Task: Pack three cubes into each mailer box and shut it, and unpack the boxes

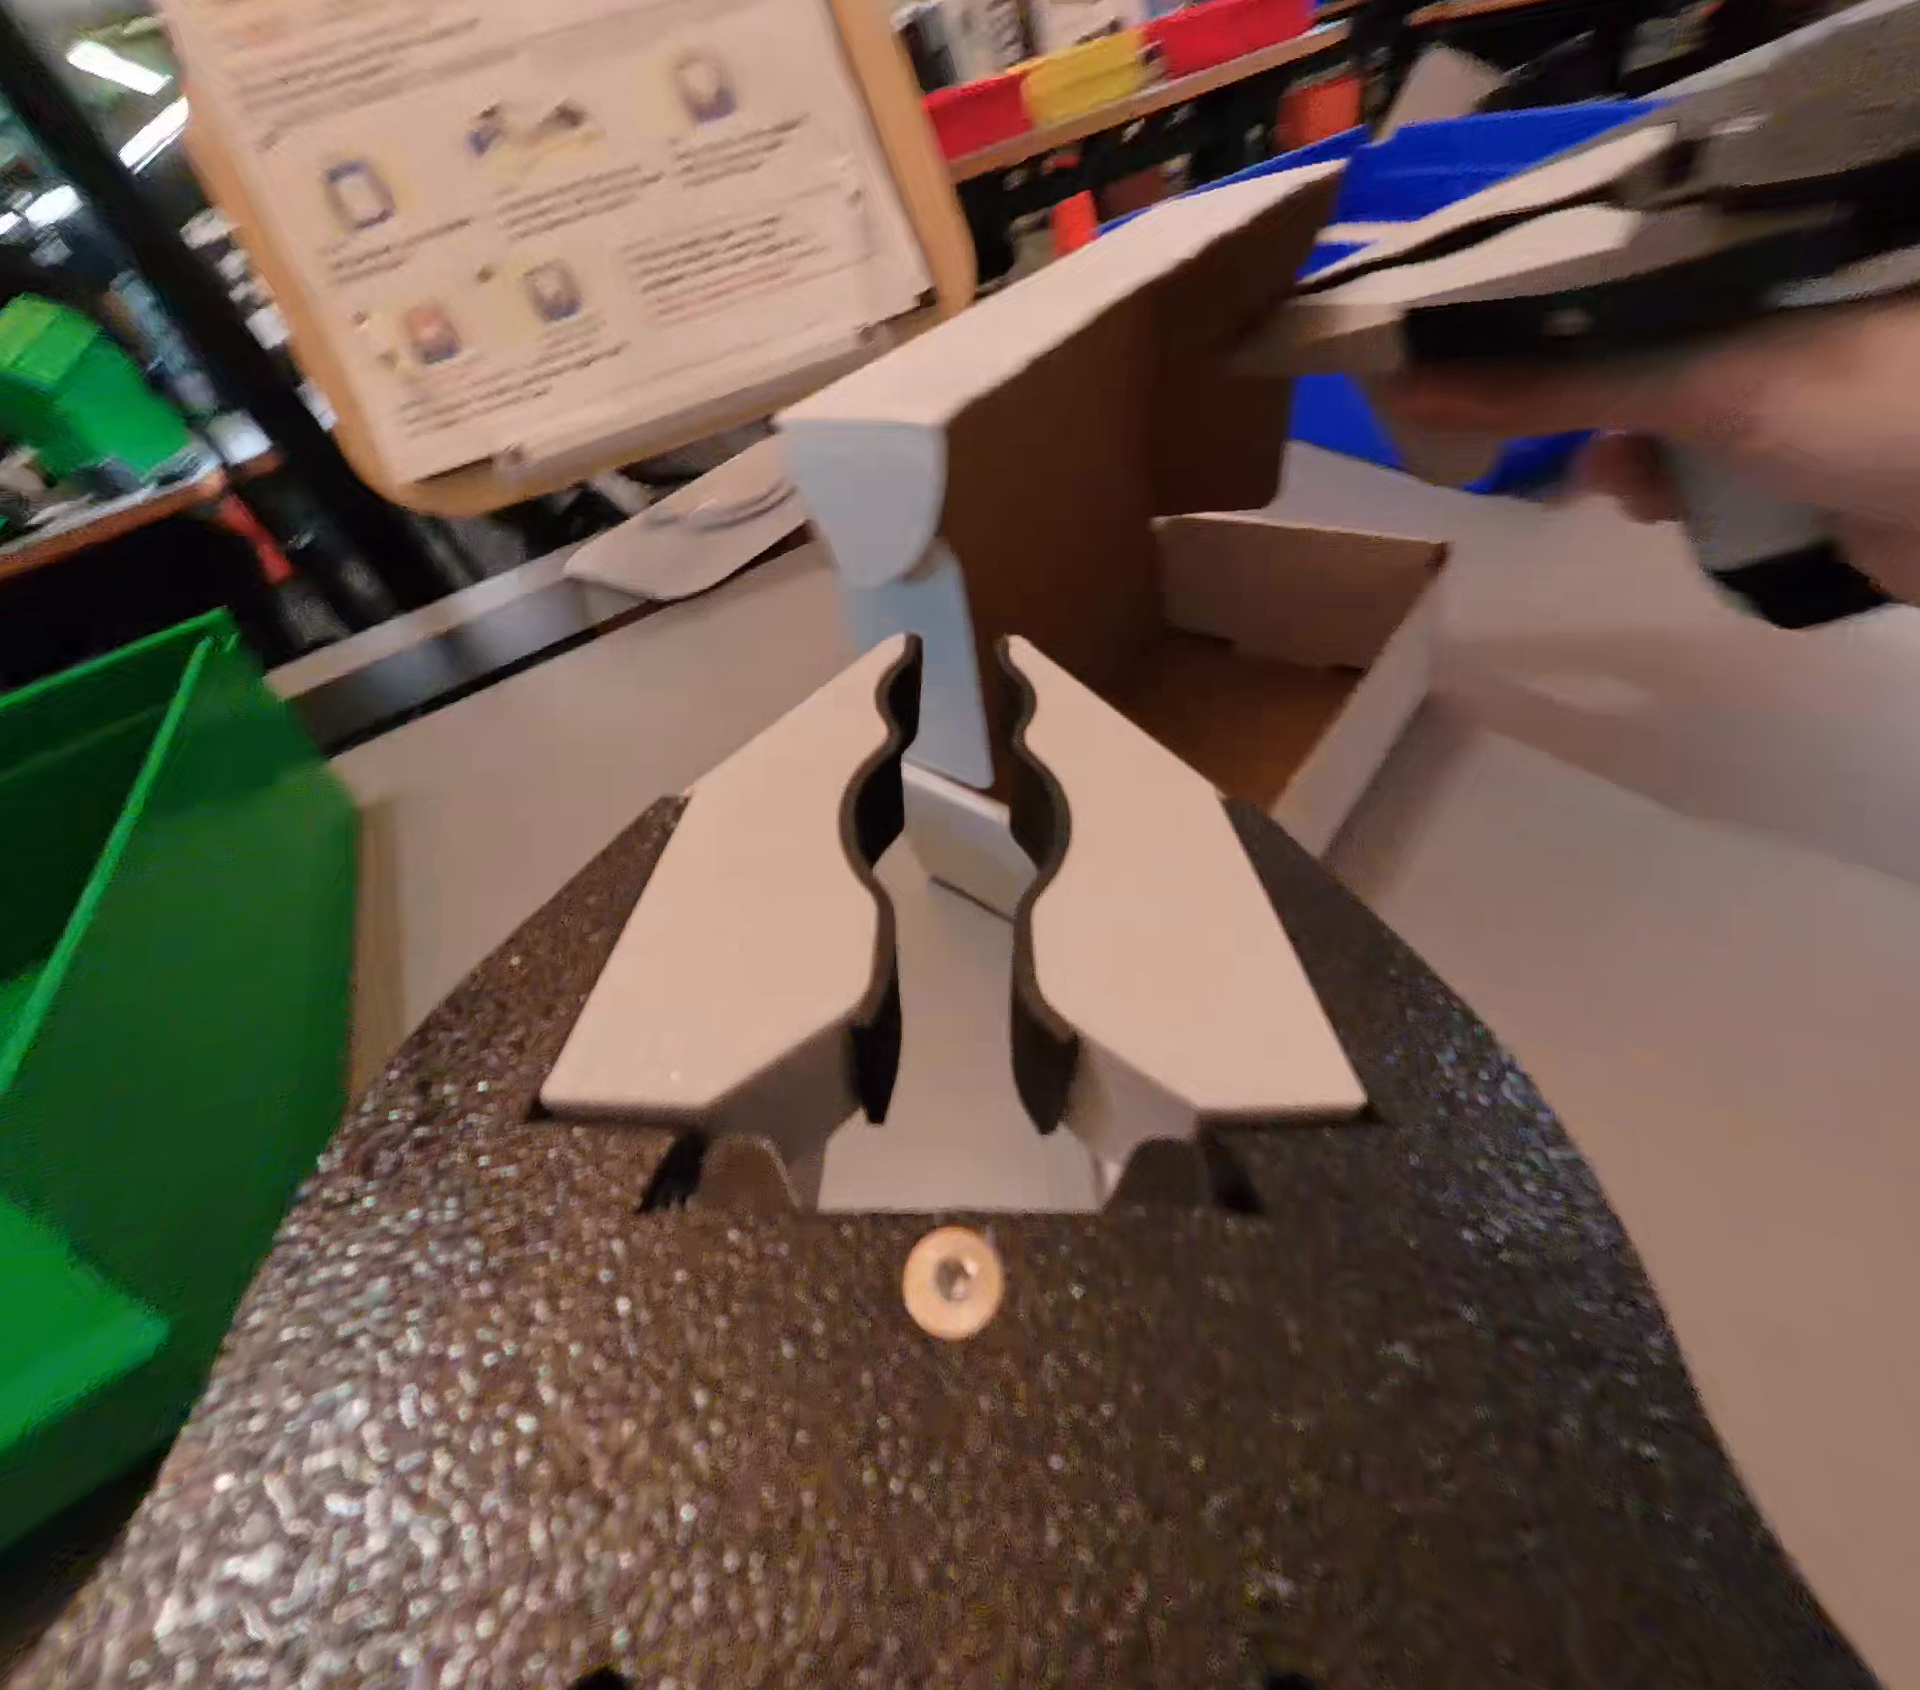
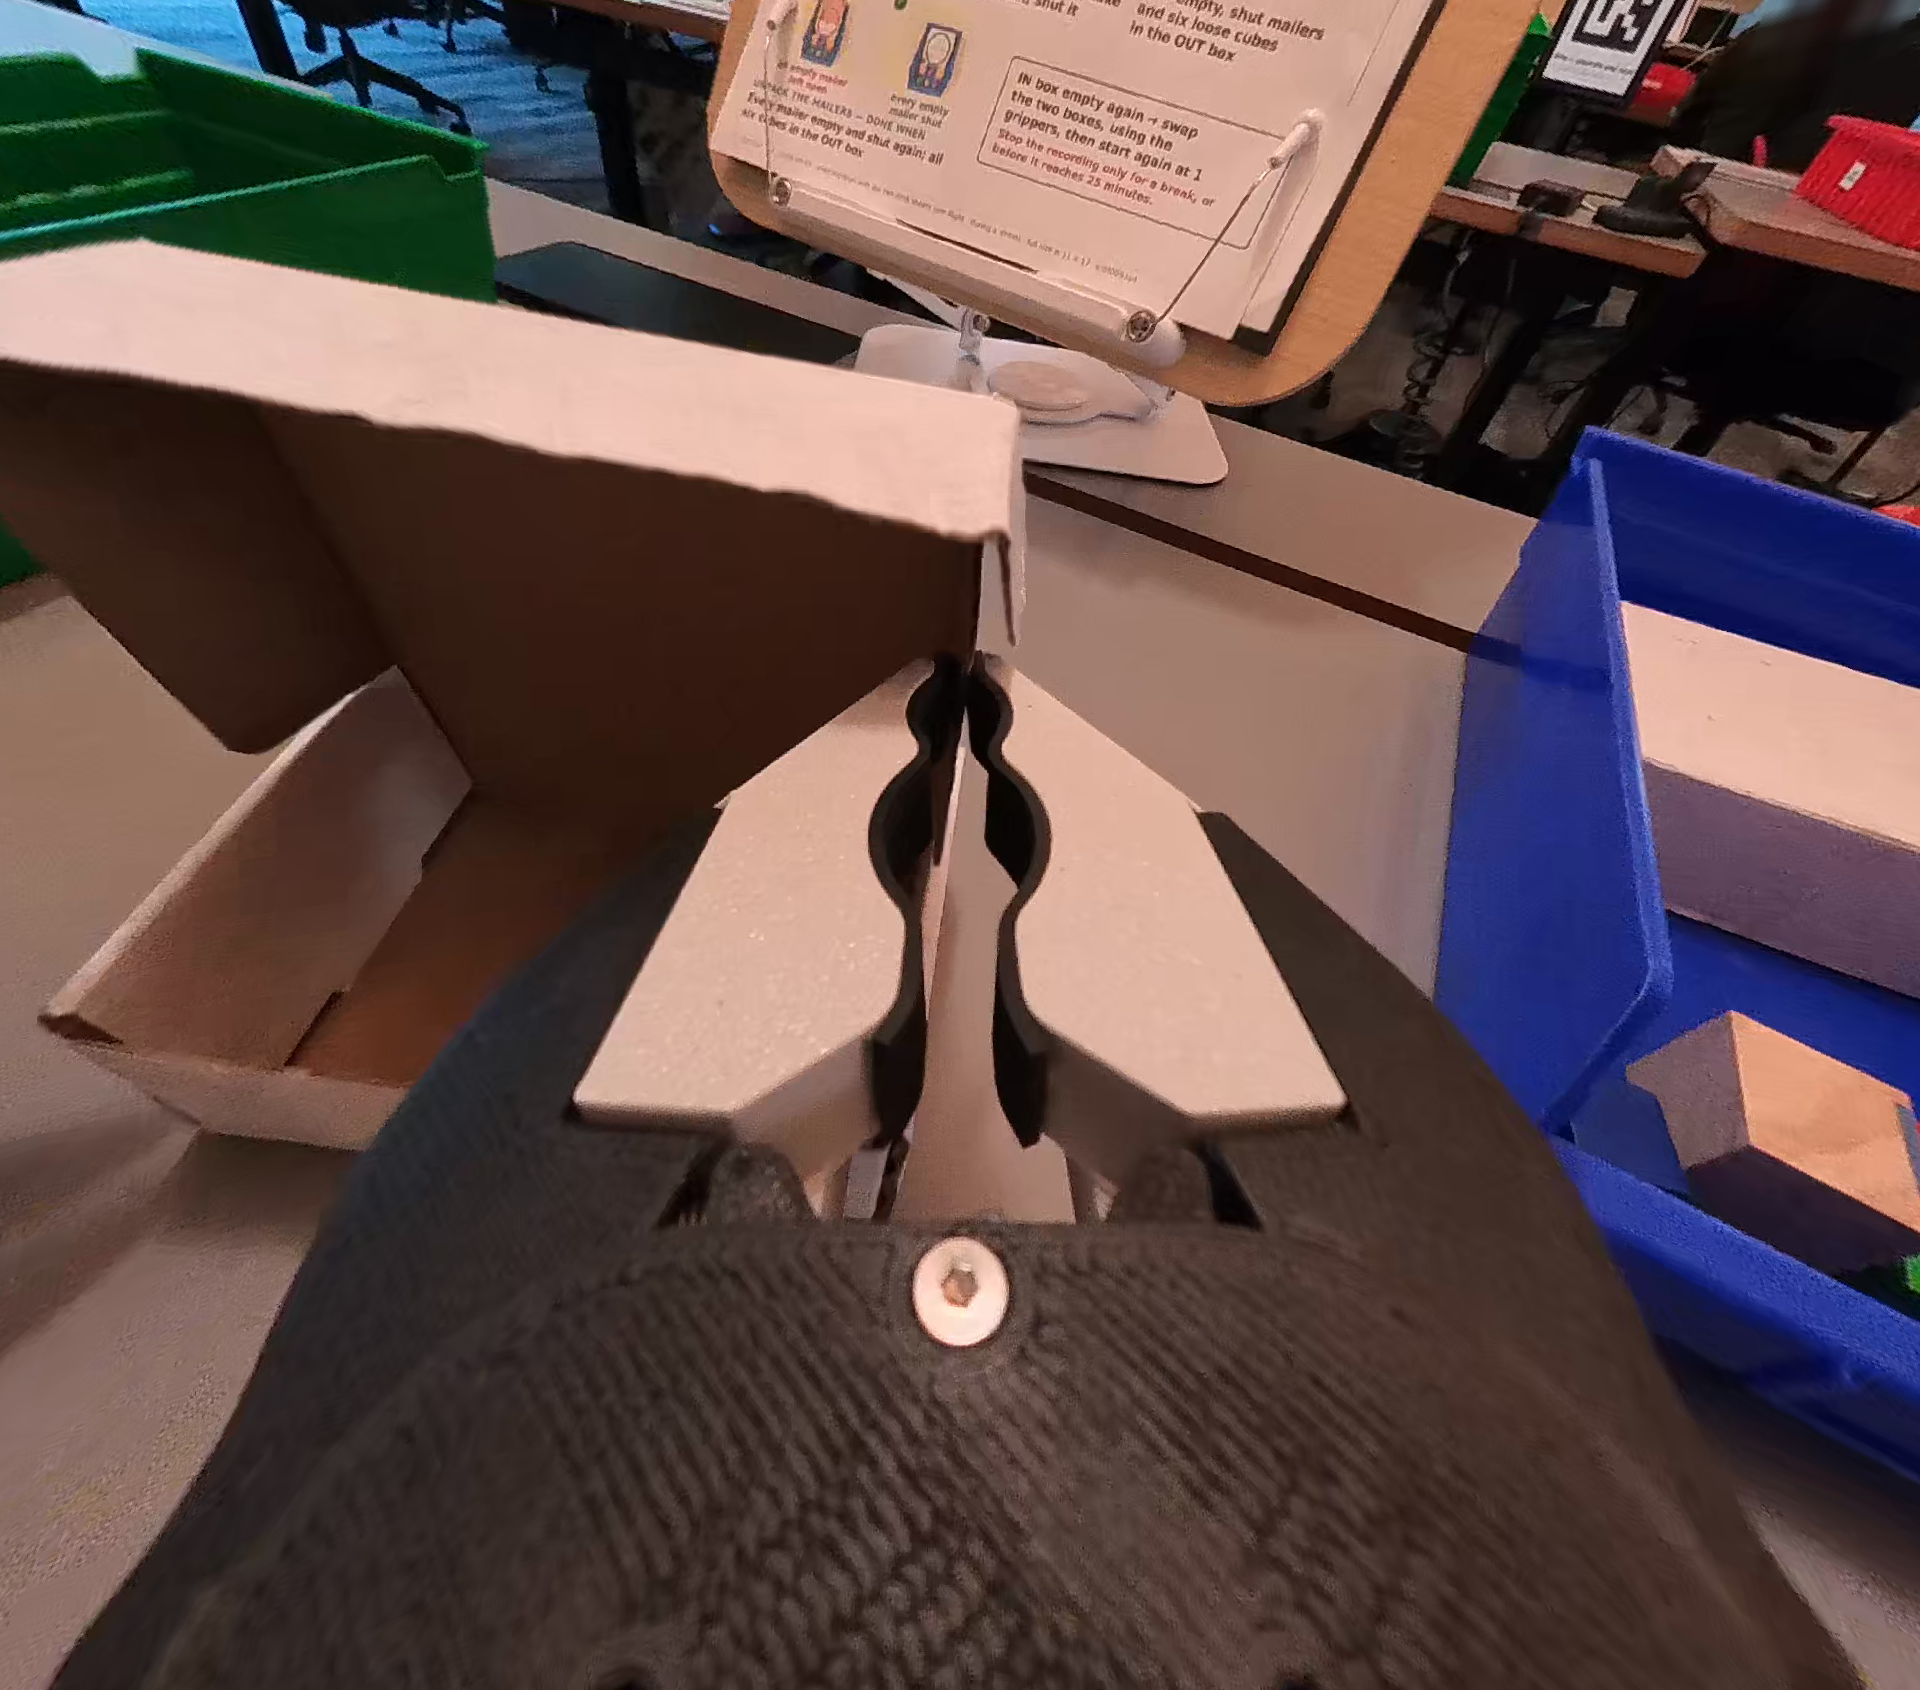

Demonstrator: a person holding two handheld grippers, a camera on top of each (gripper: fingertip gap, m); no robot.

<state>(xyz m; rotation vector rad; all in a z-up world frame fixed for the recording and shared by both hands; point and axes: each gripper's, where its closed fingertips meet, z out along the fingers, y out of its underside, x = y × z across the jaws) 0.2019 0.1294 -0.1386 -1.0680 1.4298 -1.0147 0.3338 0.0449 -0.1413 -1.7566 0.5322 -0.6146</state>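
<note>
Currently on the tabletop (image 2: 1299,632): one white mailer box (image 2: 239,996), open, its brown-lined lid (image 2: 582,560) raised.

- Box interior: no cube visible in the part that shows; the near corner is hidden behind the gripper bodies, so contents cannot be fully confirmed.
- Right hand-held gripper (image 2: 964,684): fingers pressed together on the lid's right side flap, pinching the thin card edge; the far view from the left wrist shows it reaching in from the box's right.
- Left hand-held gripper (image 1: 961,664): fingers a little apart, straddling the lid's white left side flap (image 1: 935,674); whether the pads touch the card cannot be told.
- Blue bin (image 2: 1538,809), right of the box: holds a shut white mailer (image 2: 1787,767) and at least one wooden cube (image 2: 1797,1110).
- Green bin (image 2: 343,206), left of and behind the box: contents not visible.

Status, as judged: this mailer appears emptied and is being folded shut; tucking the flaps, closing the lid and placing it in the blue bin remain.
</note>
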